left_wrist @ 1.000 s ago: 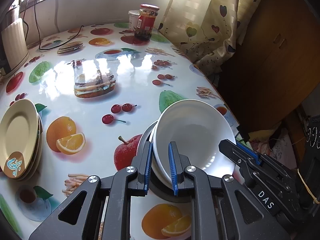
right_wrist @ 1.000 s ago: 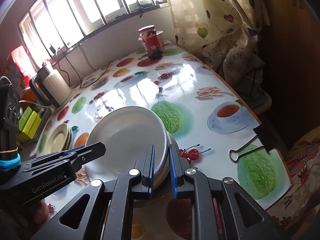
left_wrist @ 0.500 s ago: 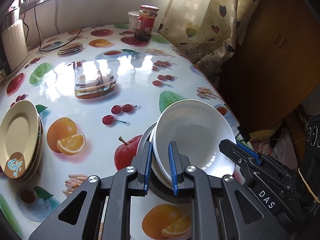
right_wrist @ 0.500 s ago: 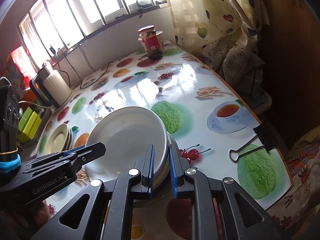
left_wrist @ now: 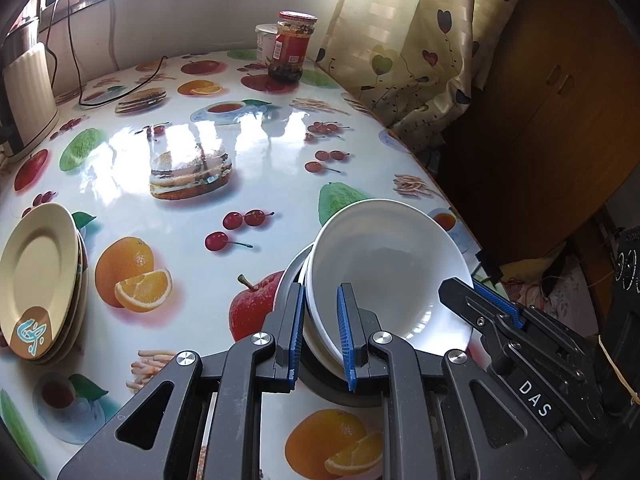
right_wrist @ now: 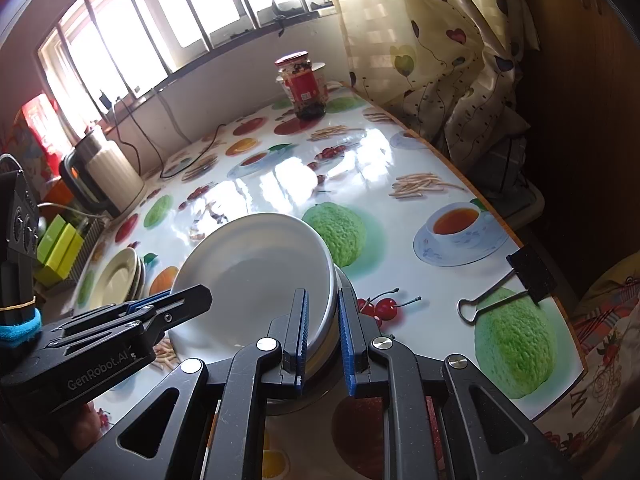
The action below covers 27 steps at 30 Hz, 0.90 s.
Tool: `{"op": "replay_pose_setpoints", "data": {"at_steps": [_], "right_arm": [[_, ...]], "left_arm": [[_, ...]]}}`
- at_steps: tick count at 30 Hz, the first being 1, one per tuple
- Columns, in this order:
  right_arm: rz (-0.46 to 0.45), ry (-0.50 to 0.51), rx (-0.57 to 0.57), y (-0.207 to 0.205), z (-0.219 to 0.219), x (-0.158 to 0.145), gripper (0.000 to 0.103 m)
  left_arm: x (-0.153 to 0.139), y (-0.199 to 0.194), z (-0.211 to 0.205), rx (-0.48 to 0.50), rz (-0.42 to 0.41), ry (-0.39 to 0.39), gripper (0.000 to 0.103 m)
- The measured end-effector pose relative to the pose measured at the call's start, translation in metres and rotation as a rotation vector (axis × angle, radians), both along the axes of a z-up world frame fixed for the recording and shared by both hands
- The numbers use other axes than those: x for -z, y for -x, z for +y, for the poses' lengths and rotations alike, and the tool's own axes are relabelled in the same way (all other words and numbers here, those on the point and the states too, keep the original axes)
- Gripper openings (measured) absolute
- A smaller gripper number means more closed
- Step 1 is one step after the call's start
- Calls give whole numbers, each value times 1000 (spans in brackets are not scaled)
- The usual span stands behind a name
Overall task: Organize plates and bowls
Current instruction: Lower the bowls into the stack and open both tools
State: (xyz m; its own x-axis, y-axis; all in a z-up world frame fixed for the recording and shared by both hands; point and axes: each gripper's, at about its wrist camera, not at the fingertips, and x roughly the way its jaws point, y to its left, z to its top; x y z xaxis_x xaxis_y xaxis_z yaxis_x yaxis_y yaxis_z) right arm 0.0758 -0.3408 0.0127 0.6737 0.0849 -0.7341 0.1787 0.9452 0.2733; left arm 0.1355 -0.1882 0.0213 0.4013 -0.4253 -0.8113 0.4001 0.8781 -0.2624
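Note:
A stack of white bowls [left_wrist: 392,268] nested in a grey metal bowl [left_wrist: 289,280] sits near the table's right front edge, tilted. My left gripper [left_wrist: 320,304] is shut on the stack's left rim. My right gripper [right_wrist: 323,304] is shut on the opposite rim of the same stack [right_wrist: 256,272], with the metal rim [right_wrist: 341,280] between its blue pads. Each gripper shows side-on in the other's view: the right gripper [left_wrist: 476,294] and the left gripper [right_wrist: 180,300]. A stack of cream plates [left_wrist: 36,276] lies at the table's left, also visible as the plates [right_wrist: 116,280].
A red-labelled jar [left_wrist: 294,46] and a white tub stand at the far edge by the curtain [left_wrist: 404,40]. A kettle [right_wrist: 108,176] with its cable stands at the far left. A black binder clip [right_wrist: 516,280] lies at the table's right edge [right_wrist: 520,240].

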Motion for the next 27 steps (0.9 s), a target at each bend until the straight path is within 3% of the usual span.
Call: {"op": "replay_pose_setpoints", "data": {"at_steps": [12, 18, 22, 27], "right_arm": [[-2, -3, 2, 0, 0, 0, 16], [-9, -5, 6, -1, -1, -1, 26], [-9, -6, 6, -1, -1, -2, 30], [-20, -9, 11, -2, -1, -5, 34]], "left_arm": [[0, 1, -2, -1, -14, -19, 17], [0, 3, -4, 2, -19, -22, 18], [0, 3, -4, 5, -18, -19, 26], [-2, 5, -3, 4, -29, -18, 27]]}}
